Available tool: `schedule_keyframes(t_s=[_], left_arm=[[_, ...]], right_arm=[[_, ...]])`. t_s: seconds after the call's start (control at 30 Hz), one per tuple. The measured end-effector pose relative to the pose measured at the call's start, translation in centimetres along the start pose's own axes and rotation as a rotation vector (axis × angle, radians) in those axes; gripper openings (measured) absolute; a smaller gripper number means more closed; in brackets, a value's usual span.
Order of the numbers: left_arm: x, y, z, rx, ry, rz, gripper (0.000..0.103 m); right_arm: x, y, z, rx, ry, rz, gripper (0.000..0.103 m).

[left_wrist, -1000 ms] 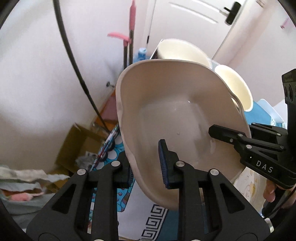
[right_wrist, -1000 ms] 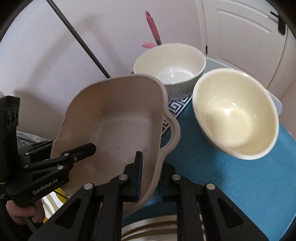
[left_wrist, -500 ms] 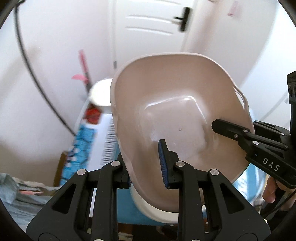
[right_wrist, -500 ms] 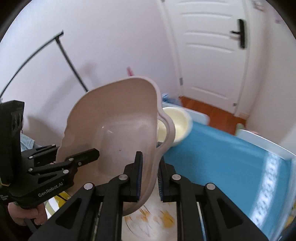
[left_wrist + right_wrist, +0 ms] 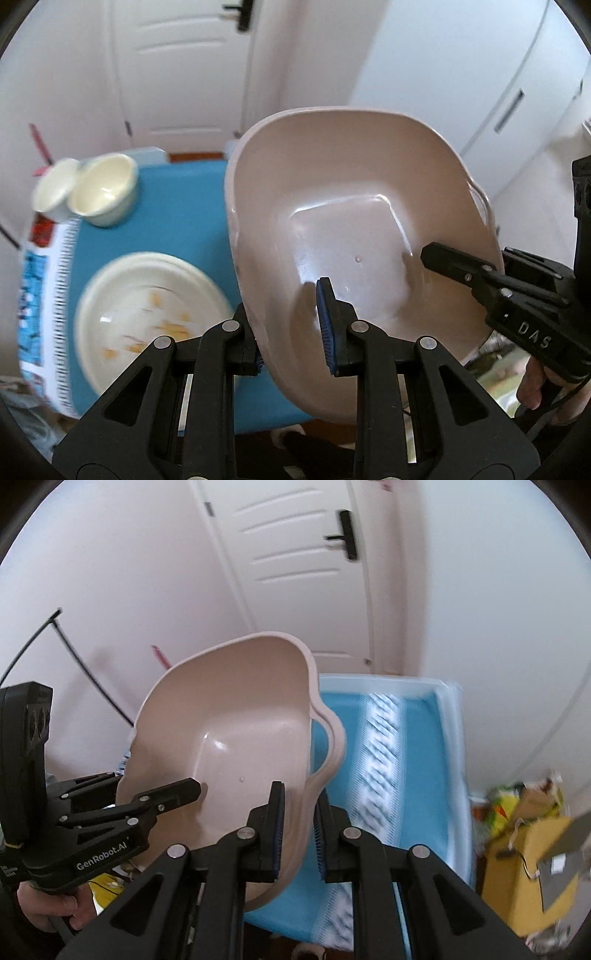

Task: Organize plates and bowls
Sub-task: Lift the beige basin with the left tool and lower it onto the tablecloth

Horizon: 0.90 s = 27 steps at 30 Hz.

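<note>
White panelled door (image 5: 295, 554) and pale walls behind; blue cloth (image 5: 177, 210) over the table below.

Writing: "DAS" on the right gripper (image 5: 439, 258) as seen in the left view; "GenRobot.AI" on the left gripper (image 5: 184, 788) as seen in the right view.

Pink dish (image 5: 354, 240): held clear above the table by both grippers, each clamped shut on a rim wall, one at either side. Tilted, hollow facing the cameras; long axis runs between the loop handle (image 5: 332, 738) and the near rim.

On the cloth: two cream bowls (image 5: 99, 188) side by side, white plate (image 5: 147, 317) with orange marks nearer.

Change: a second ago the bowls lay just behind the dish; they now sit well to its left, and the plate has come into the left view.
</note>
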<state>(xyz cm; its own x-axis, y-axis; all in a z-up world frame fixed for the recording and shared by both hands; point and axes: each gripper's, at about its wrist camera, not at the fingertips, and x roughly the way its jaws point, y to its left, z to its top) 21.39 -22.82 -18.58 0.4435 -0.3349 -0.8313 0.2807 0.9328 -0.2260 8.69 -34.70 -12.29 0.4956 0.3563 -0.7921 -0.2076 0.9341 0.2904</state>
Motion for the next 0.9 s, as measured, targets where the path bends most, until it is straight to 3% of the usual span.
schedule_keyframes(t_s=[0.17, 0.4, 0.73, 0.9], left_arm=[[5.0, -2.7, -1.2, 0.040, 0.071, -0.013, 0.021], [10.2, -3.4, -2.8, 0.083, 0.126, 0.003, 0.021], [13.6, -3.7, -3.5, 0.139, 0.170, 0.058, 0.021], [14.6, -3.4, -3.4, 0.127, 0.199, 0.043, 0.021]], right_arm=[[2.3, -4.9, -3.4, 0.065, 0.059, -0.044, 0.014], [6.2, -8.8, -6.5, 0.128, 0.108, -0.043, 0.014], [8.8, -9.8, -8.0, 0.137, 0.142, -0.048, 0.014], [9.1, -10.2, -8.4, 0.162, 0.149, -0.046, 0.014]])
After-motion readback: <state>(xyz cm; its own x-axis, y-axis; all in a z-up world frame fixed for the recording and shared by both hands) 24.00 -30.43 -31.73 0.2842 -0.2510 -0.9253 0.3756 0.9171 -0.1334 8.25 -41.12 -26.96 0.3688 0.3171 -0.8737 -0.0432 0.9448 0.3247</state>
